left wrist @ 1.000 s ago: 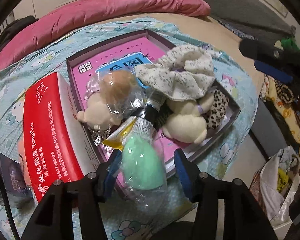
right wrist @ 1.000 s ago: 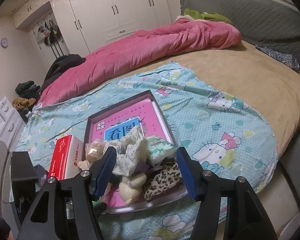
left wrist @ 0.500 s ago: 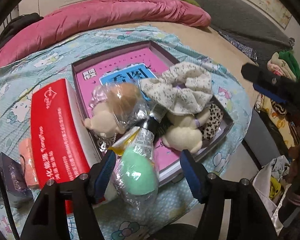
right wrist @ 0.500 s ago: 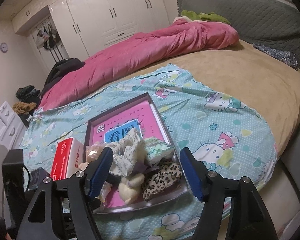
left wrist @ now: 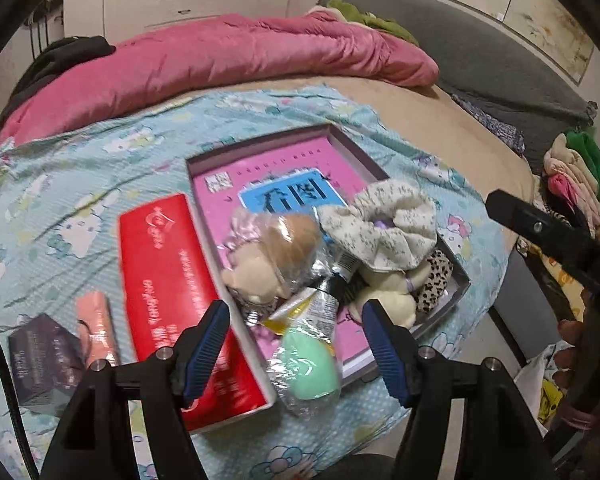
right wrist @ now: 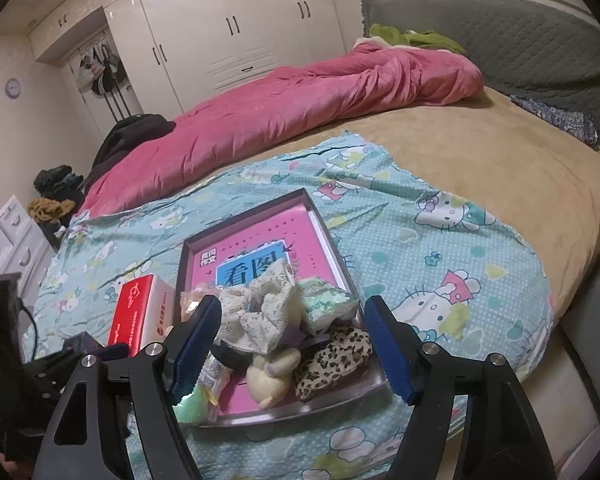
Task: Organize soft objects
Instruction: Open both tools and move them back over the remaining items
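Tray (left wrist: 342, 136) sits on the Hello Kitty sheet (right wrist: 440, 240) near the bed's edge, with a pink book (left wrist: 228, 200) lying flat inside it and a pile of soft stuff heaped at the near end. In that pile: a floral scrunchie (left wrist: 380, 224) on top, a cream plush (left wrist: 388, 300) under it, a leopard-print piece (left wrist: 436, 276) on the right, and a bagged tan plush (left wrist: 276, 256) on the left. From the right wrist view there's also a small green-white packet (right wrist: 326, 306) tucked beside the scrunchie.

Left gripper (left wrist: 296, 340) has its jaws spread wide and isn't gripping anything. A green sponge (left wrist: 310, 370) in a clear wrapper lies between its blue pads, hanging over the tray's near rim, touching neither pad as far as I can tell.

Right gripper (right wrist: 292, 348) is wide open too, nothing in it, hovering over the near end of the tray with the pile framed between its fingers.

Red box (left wrist: 172, 296) sits right against the tray's left side. Left of that are a peach tube (left wrist: 98, 328) and a dark box (left wrist: 44, 360). Pink duvet (right wrist: 292, 108) is bunched across the far side of the bed.
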Tool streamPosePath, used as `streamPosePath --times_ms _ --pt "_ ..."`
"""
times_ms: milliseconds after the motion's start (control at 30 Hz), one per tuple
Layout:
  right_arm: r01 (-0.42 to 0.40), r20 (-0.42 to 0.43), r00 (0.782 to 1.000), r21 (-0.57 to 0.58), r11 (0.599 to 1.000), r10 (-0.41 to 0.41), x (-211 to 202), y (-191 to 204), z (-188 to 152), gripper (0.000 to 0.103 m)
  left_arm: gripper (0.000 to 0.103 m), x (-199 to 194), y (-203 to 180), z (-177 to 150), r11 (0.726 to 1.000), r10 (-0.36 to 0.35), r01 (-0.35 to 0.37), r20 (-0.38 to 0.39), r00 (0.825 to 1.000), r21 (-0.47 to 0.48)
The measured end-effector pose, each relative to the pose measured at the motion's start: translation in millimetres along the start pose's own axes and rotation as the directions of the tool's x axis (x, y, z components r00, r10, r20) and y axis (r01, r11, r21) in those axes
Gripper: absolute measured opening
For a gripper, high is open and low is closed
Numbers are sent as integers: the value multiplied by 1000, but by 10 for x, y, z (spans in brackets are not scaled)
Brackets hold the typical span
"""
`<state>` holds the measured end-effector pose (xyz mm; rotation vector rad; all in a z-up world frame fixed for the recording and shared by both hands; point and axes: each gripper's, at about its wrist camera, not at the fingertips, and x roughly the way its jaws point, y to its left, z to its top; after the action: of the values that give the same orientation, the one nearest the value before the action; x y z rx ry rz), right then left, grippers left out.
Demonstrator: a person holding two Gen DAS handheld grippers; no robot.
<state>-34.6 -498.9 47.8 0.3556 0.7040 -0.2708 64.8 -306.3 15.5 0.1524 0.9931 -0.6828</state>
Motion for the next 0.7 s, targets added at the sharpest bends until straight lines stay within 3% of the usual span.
streamPosePath --times_ms 367,700 --pt "18 29 999 -40 999 -17 -204 293 9 76 73 -443 169 -9 999 34 -34 58 998 -17" --pt "-3 37 999 -113 994 7 -336 721 -10 76 73 -742 444 -141 996 76 -73 56 996 -54"
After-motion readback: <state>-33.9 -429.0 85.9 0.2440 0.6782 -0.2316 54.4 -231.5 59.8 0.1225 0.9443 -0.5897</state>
